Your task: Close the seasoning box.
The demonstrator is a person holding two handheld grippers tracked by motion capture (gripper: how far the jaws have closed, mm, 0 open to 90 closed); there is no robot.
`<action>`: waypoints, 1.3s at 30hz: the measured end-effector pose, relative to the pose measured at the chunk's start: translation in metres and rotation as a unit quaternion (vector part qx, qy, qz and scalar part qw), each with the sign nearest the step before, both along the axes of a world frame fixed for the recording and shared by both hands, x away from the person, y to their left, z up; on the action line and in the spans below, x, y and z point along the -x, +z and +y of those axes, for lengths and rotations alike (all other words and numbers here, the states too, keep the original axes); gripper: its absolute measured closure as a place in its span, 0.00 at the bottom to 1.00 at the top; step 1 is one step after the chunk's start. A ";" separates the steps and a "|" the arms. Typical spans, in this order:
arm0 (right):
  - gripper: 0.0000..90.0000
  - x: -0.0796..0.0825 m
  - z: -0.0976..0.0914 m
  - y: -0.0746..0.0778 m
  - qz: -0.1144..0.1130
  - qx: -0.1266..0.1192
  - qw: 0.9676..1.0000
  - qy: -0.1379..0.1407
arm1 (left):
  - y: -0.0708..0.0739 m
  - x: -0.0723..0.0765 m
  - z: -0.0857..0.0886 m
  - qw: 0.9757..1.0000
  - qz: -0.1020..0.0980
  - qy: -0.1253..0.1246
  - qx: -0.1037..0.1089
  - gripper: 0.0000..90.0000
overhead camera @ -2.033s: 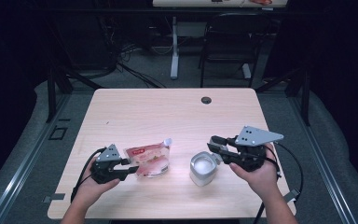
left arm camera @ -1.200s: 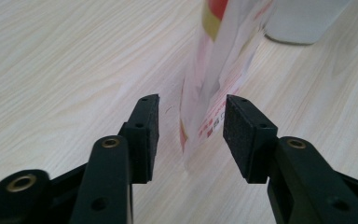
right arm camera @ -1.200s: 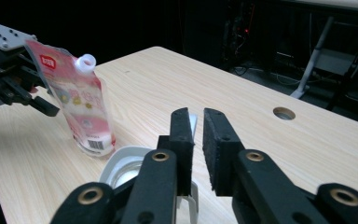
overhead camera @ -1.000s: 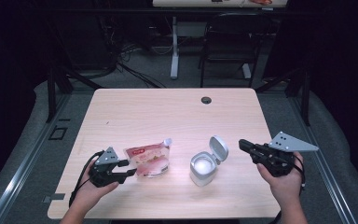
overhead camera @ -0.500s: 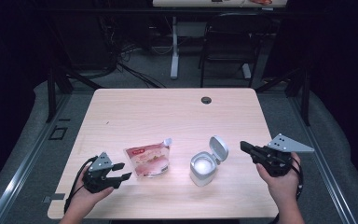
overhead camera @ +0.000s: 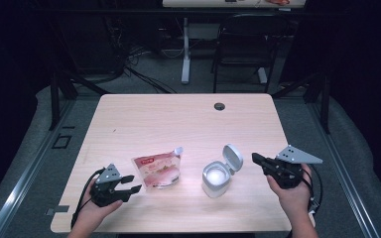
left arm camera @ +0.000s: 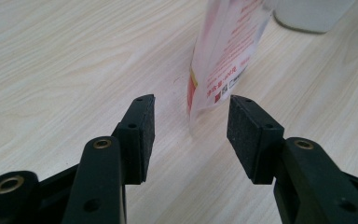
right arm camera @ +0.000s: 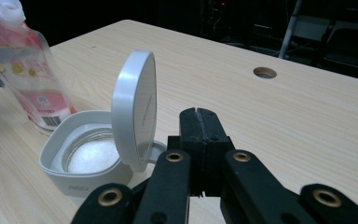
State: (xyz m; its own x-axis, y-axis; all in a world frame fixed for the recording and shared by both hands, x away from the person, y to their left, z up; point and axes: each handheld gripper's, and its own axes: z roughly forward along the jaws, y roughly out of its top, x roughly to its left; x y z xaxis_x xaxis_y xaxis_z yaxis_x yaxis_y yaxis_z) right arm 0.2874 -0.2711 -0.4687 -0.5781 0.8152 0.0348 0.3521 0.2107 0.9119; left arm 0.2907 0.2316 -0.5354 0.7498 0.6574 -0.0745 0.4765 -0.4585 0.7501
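While the left gripper point(overhead camera: 129, 184) stands released just short of the upright pink-and-white spouted refill pouch point(overhead camera: 158, 169), the white square plastic container point(overhead camera: 217, 179) beside it sits lid-up. Right gripper point(overhead camera: 256, 158): clenched, empty. Next move, likely: grasp the pouch and pour.

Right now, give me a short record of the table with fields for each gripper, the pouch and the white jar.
left gripper: open, empty, jaws aimed at the pouch, short of it
right gripper: shut, empty, right of the jar, apart from it
pouch: red and white refill pouch with spout, standing upright
jar: white, lid flipped open and upright, white contents inside
table: light wood, cable hole near far edge
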 end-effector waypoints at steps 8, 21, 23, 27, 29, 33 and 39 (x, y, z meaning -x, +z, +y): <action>1.00 -0.003 0.005 -0.008 0.006 0.007 1.000 0.003 | -0.004 -0.001 -0.006 1.000 0.001 -0.009 -0.002 0.58; 0.99 -0.004 0.016 -0.017 0.014 0.012 1.000 0.010 | -0.007 -0.004 -0.008 1.000 0.002 -0.009 -0.006 0.58; 0.99 -0.004 0.018 -0.017 0.015 0.012 1.000 0.012 | -0.007 -0.003 -0.008 1.000 0.001 -0.010 -0.005 0.58; 0.99 -0.005 0.018 -0.018 0.019 0.015 1.000 0.015 | -0.007 -0.003 -0.009 1.000 0.001 -0.012 -0.006 0.58; 0.99 -0.005 0.018 -0.018 0.019 0.015 1.000 0.015 | -0.007 -0.004 -0.009 1.000 0.000 -0.013 -0.006 0.58; 0.99 -0.005 0.019 -0.018 0.017 0.011 1.000 0.015 | -0.007 -0.004 -0.009 1.000 0.001 -0.013 -0.007 0.58; 0.99 -0.004 0.021 -0.017 0.016 0.009 1.000 0.018 | -0.007 -0.004 -0.009 1.000 0.001 -0.012 -0.007 0.58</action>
State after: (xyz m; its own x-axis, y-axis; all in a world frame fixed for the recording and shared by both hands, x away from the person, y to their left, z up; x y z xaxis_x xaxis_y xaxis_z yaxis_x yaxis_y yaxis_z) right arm 0.2915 -0.2502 -0.4855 -0.6056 0.7948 0.0391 0.3722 0.2395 0.8967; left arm 0.2948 0.2223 -0.5427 0.7650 0.6406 -0.0667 0.4667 -0.4800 0.7428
